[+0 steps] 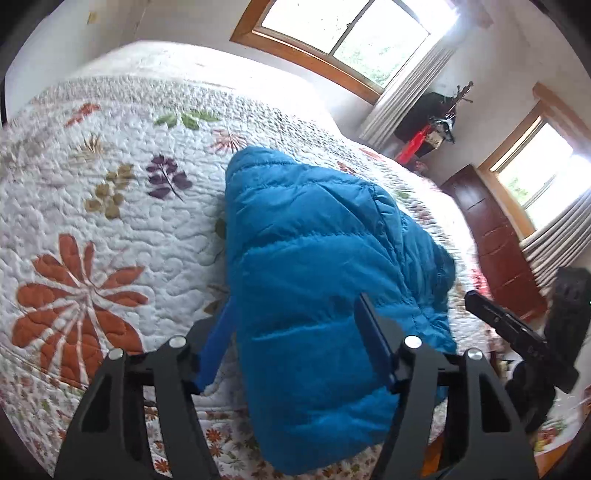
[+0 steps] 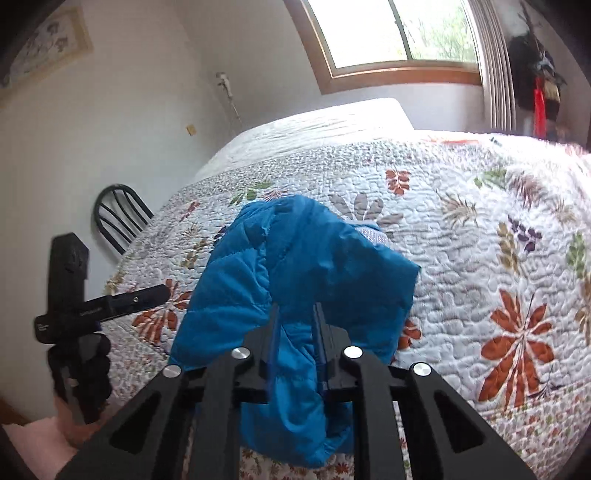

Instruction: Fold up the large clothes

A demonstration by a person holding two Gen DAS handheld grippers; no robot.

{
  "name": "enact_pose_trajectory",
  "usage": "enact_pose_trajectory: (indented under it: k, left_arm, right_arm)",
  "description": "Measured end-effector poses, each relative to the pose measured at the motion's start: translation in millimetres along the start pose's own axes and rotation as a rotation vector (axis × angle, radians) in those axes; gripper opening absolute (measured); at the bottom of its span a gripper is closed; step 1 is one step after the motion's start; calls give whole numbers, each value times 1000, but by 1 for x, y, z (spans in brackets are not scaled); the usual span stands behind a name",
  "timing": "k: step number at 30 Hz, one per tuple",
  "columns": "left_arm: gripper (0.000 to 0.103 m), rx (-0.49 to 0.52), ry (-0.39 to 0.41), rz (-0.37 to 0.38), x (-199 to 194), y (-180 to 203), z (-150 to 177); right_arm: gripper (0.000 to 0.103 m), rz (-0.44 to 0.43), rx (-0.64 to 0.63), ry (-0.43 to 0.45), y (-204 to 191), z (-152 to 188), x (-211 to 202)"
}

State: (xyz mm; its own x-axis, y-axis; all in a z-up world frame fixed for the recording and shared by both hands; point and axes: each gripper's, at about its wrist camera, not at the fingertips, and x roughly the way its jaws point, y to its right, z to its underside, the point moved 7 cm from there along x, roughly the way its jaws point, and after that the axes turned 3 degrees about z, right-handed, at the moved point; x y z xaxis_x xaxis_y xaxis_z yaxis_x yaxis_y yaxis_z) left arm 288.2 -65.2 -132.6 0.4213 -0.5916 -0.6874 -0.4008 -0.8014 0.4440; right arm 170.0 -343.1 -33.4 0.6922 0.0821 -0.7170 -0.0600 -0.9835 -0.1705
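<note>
Left wrist: blue puffer jacket (image 1: 325,280) bunched on floral quilt (image 1: 110,221), long axis running from the camera up toward the window (image 1: 347,33); left gripper (image 1: 295,306) about half open, jacket bulging between its fingers, grip unclear. Right wrist: right gripper (image 2: 295,312) pinched nearly closed on the jacket's near fold (image 2: 295,387); the rest trails away up the bed.

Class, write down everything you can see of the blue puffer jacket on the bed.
The blue puffer jacket is quilted in padded bands, of smooth, slightly shiny fabric, bunched in a rumpled heap on the floral quilt. The right gripper is shut on a fold at its near edge. The left gripper straddles the near end, though its pads do not clearly press on it.
</note>
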Motion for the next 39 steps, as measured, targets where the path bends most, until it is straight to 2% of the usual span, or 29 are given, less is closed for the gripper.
enact_pose_trajectory:
  k: [2, 4, 5, 7, 13, 15, 18, 21, 22, 28, 32, 35, 39]
  left_arm:
    - [55, 35, 13, -6, 10, 18, 1]
    - [49, 70, -66, 23, 30, 32, 11]
    - [50, 91, -86, -2, 40, 34, 15]
    - [49, 150, -63, -52, 49, 36, 18]
    - [51, 236, -40, -114, 69, 32, 33]
    - [51, 250, -26, -126, 69, 33, 37]
    - [52, 226, -43, -104, 64, 31, 32]
    - [53, 207, -32, -98, 44, 29, 31]
    - [57, 199, -23, -99, 36, 27, 32]
    - [62, 202, -13, -90, 3, 25, 68]
    - [64, 208, -47, -84, 4, 23, 88]
    - [69, 231, -48, -124, 17, 16, 97]
    - [69, 217, -66, -113, 16, 14, 96]
  right_arm:
    - [6, 27, -42, -37, -20, 4, 18]
    - [2, 17, -44, -111, -29, 15, 45]
    - [0, 37, -44, -131, -29, 21, 56]
    - [0, 46, -29, -149, -24, 27, 69]
    - [0, 53, -37, -162, -20, 43, 86]
    - [0, 43, -20, -168, -20, 44, 85]
    - [0, -22, 45, -171, -12, 38, 76]
    - [0, -78, 89, -137, -6, 36, 50]
    - [0, -86, 87, -121, -6, 38, 40]
    - [3, -127, 53, -115, -16, 68, 1]
    - [0, -107, 71, -153, -16, 91, 11]
    - [0, -128, 93, -174, -14, 105, 30]
    - [0, -158, 111, -180, -12, 102, 28]
